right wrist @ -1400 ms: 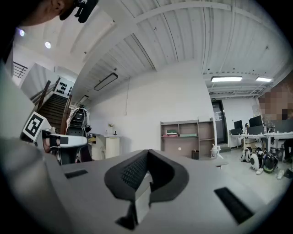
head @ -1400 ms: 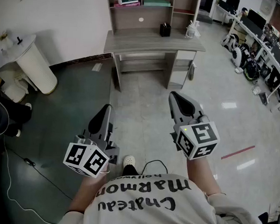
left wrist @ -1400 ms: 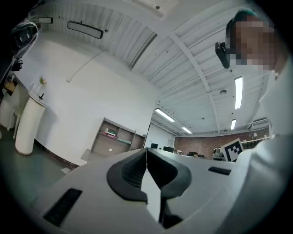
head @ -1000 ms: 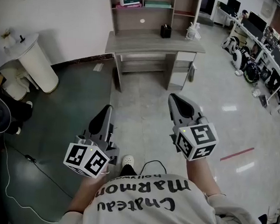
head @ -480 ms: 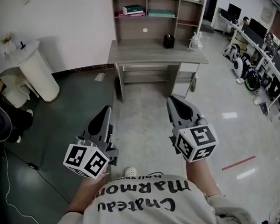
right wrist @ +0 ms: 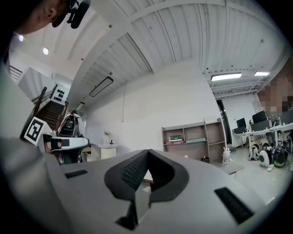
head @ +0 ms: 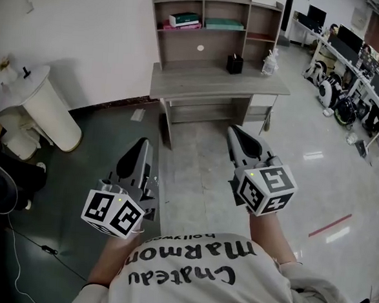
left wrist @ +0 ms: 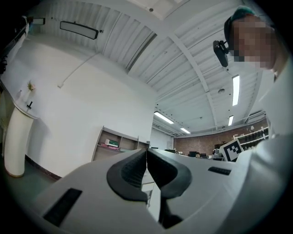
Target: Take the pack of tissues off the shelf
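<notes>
A wooden shelf unit (head: 214, 23) stands on a desk against the far wall, some way ahead of me. In its left compartment a green and white pack (head: 184, 19) lies on a pink item; it may be the tissues, but it is too small to tell. The same pack (right wrist: 176, 138) shows in the right gripper view. A flat teal item (head: 223, 24) lies in the middle compartment. My left gripper (head: 142, 145) and right gripper (head: 235, 133) are held in front of the person's chest, pointing at the desk. Both are shut and empty, their pads (left wrist: 132, 169) pressed together.
The grey desk (head: 220, 86) carries a black pen holder (head: 234, 64) and a white bottle (head: 269, 61). A white round cabinet (head: 47, 108) stands at the left wall. Office desks with monitors (head: 363, 69) line the right. A cable (head: 14, 249) trails on the dark floor.
The desk and shelf have slid lower and grown in the head view as the person has stepped nearer. Both grippers stay shut and keep their place before the chest.
</notes>
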`<action>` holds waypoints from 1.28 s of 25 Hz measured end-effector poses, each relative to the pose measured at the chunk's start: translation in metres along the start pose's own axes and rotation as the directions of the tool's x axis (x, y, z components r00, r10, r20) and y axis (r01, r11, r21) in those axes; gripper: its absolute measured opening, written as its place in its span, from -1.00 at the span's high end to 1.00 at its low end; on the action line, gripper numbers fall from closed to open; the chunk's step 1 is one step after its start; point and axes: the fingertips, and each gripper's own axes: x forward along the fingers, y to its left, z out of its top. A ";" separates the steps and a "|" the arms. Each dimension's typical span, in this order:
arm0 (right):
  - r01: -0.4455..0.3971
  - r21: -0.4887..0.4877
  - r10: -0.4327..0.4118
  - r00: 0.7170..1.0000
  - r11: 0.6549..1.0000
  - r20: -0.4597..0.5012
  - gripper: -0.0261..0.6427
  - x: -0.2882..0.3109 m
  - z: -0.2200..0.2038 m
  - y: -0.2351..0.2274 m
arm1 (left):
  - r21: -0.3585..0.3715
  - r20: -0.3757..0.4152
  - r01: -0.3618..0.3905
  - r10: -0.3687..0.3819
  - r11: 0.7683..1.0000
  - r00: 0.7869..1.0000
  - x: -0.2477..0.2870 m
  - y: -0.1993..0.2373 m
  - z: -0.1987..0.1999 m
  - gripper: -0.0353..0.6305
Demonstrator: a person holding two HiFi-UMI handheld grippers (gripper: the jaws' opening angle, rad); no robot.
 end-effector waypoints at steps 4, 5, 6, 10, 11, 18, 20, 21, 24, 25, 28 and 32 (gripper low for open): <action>0.015 0.031 -0.015 1.000 0.999 0.001 0.89 0.031 -0.004 0.006 | -0.008 -0.013 0.020 -0.020 1.000 1.000 0.014 0.032 0.002 0.84; 0.017 0.027 -0.017 1.000 0.999 -0.006 0.89 0.036 -0.006 0.009 | -0.015 -0.016 0.024 -0.024 1.000 1.000 0.017 0.039 0.001 0.84; 0.019 0.020 -0.019 1.000 1.000 -0.016 0.89 0.040 -0.009 0.011 | -0.021 -0.016 0.028 -0.028 0.999 0.999 0.019 0.045 0.001 0.84; 0.040 -0.009 -0.040 0.999 0.999 -0.029 0.89 0.052 -0.012 0.010 | -0.029 0.002 0.052 -0.052 0.998 0.999 0.027 0.058 0.000 0.84; 0.047 -0.008 -0.047 0.999 0.999 -0.027 0.89 0.054 -0.012 0.009 | -0.029 0.002 0.056 -0.056 0.998 0.998 0.028 0.061 -0.002 0.84; 0.014 0.005 -0.014 0.999 1.000 -0.053 0.89 0.076 -0.024 0.023 | -0.062 0.013 0.043 -0.042 0.997 0.999 0.030 0.084 -0.006 0.84; 0.026 -0.008 -0.026 0.997 1.000 -0.078 0.89 0.079 -0.030 0.020 | -0.073 -0.005 0.050 -0.051 0.996 0.999 0.033 0.085 -0.013 0.84; 0.035 -0.002 -0.035 0.996 0.999 -0.082 0.89 0.079 -0.031 0.017 | -0.078 -0.014 0.055 -0.057 0.995 0.998 0.036 0.085 -0.016 0.84; 0.060 0.032 -0.057 0.995 0.998 -0.081 0.89 0.076 -0.033 0.007 | -0.092 -0.023 0.065 -0.067 0.994 0.997 0.042 0.086 -0.022 0.84; 0.066 0.036 -0.062 0.994 0.997 -0.085 0.89 0.076 -0.034 0.005 | -0.098 -0.024 0.067 -0.069 0.993 0.997 0.044 0.086 -0.023 0.84; 0.079 0.036 -0.074 0.991 0.996 -0.111 0.89 0.077 -0.043 -0.003 | -0.112 -0.037 0.071 -0.075 0.991 0.996 0.054 0.087 -0.032 0.84; 0.090 0.041 -0.083 0.986 0.995 -0.145 0.89 0.083 -0.054 -0.018 | -0.128 -0.059 0.072 -0.080 0.989 0.995 0.071 0.088 -0.046 0.84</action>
